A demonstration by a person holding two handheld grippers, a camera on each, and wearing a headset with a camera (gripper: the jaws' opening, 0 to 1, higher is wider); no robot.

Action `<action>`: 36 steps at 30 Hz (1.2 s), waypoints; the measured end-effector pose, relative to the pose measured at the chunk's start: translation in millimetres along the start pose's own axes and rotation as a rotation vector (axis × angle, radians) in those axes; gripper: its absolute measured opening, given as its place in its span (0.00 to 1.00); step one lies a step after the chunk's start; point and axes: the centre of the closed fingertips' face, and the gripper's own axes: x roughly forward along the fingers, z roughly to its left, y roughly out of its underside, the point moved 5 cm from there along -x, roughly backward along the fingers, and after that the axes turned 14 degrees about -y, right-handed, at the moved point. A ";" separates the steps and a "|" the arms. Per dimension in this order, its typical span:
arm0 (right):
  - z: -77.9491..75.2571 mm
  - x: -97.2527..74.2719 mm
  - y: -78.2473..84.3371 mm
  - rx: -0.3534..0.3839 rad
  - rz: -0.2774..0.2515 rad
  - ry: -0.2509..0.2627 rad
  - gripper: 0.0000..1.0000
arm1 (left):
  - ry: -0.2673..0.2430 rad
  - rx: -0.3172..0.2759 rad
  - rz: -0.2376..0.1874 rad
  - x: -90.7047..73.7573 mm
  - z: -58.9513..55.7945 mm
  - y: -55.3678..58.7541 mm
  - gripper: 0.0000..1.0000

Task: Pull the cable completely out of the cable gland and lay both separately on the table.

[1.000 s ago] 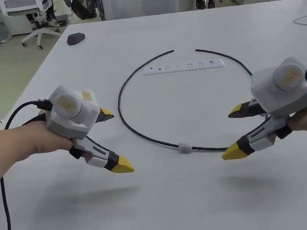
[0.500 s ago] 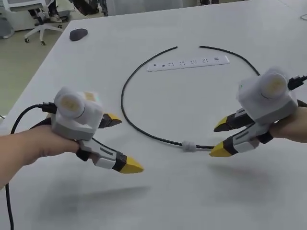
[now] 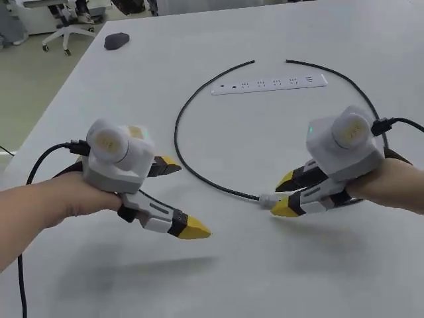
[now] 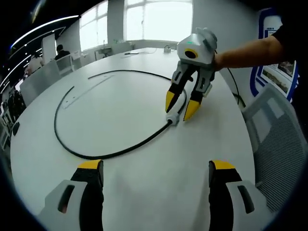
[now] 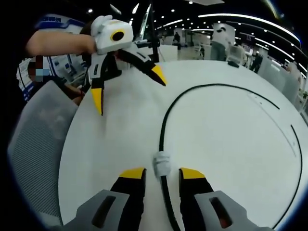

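Observation:
A long black cable (image 3: 177, 136) lies in a wide open loop on the white table, with a small white cable gland (image 3: 265, 198) threaded on its near stretch. My right gripper (image 3: 281, 194) is open, its yellow-tipped jaws straddling the cable just right of the gland. In the right gripper view the gland (image 5: 160, 164) sits just ahead of the right gripper (image 5: 162, 175), with the cable (image 5: 166, 115) running between the jaws. My left gripper (image 3: 184, 197) hovers wide open and holds nothing, left of the gland. From the left gripper (image 4: 156, 166) I see the gland (image 4: 172, 118) below the right gripper (image 4: 181, 107).
A white power strip (image 3: 269, 84) lies inside the far part of the loop. A dark mouse (image 3: 117, 41) rests near the table's far left edge, with an office chair (image 3: 63, 26) beyond. A mesh chair (image 4: 274, 139) stands beside the table.
My right gripper has moved left and down to the cable at the gland, its jaws narrower. The left gripper has stayed about where it was, wide open.

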 end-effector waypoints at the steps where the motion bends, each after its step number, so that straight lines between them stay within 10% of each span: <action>1: -0.8 0.7 -0.6 -0.005 0.003 0.001 0.23 | 0.004 -0.016 -0.002 0.2 -0.3 0.1 0.90; 14: -7.8 11.8 1.4 -0.078 0.060 0.021 0.10 | 0.011 -0.058 -0.075 2.4 -9.9 -16.2 0.91; 18: -7.5 11.7 3.8 -0.057 0.008 0.042 0.09 | 0.005 -0.090 -0.093 4.0 -9.7 -23.0 0.90; 25: 16.7 12.3 2.8 -0.087 0.002 -0.011 0.08 | 0.017 -0.143 -0.150 1.2 -19.7 -36.4 0.74; 29: 43.6 6.1 -10.0 -0.139 -0.028 -0.057 0.08 | 0.092 -0.174 -0.154 2.1 -39.7 -42.1 0.55; 36: 76.4 -6.1 -22.1 -0.202 -0.044 -0.098 0.08 | 0.258 -0.182 -0.132 6.1 -77.7 -44.6 0.51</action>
